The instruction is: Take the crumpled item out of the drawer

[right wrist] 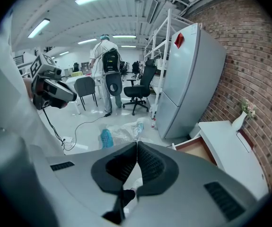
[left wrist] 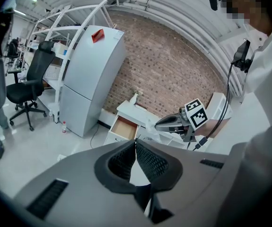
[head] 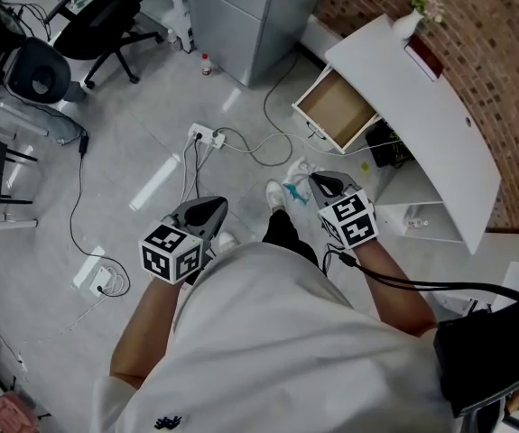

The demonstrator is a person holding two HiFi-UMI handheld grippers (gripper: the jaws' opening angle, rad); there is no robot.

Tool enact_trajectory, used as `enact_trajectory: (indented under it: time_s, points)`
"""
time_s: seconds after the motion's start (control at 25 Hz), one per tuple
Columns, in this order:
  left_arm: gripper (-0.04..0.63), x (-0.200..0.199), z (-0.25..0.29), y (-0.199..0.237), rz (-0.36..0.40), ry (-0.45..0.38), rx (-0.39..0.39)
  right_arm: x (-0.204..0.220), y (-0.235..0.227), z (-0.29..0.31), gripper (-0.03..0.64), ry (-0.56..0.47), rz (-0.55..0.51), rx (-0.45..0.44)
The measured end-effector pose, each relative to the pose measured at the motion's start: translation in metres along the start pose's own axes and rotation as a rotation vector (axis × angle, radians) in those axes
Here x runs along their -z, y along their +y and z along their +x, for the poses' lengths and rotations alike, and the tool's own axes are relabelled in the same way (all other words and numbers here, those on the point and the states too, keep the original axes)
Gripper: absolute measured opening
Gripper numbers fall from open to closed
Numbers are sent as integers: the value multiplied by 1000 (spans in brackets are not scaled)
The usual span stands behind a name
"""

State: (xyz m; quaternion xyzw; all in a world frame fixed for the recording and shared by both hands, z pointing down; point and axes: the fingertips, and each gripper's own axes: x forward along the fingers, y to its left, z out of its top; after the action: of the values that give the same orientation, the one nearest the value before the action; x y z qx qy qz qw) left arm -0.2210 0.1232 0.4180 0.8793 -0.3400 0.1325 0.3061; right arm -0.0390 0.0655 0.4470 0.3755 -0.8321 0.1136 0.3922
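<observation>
The crumpled item (head: 297,186), a clear plastic wrapper with blue patches, hangs at the tip of my right gripper (head: 317,181), which is shut on it in front of the person's body. In the right gripper view the crumpled item (right wrist: 119,134) bunches just past the closed jaw tips (right wrist: 136,144). The drawer (head: 336,111) of the white desk (head: 440,124) stands pulled out, with its brown bottom bare. My left gripper (head: 216,207) is shut and holds nothing, to the left of the right one. From the left gripper view I see the drawer (left wrist: 125,127) and the right gripper (left wrist: 160,123).
A white vase (head: 411,23) stands on the desk's far end. A grey fridge (head: 250,16) stands beyond the drawer, with a small bottle (head: 206,63) beside it. A power strip (head: 207,136) and cables lie on the floor. Office chairs (head: 106,16) are at the far left.
</observation>
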Motion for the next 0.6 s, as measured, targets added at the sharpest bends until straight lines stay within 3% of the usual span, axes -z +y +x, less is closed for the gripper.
enact_trajectory:
  time_s: [0.6]
  points:
    - [25, -36, 61, 20, -15, 43, -18, -6, -71, 26, 31, 5, -1, -15]
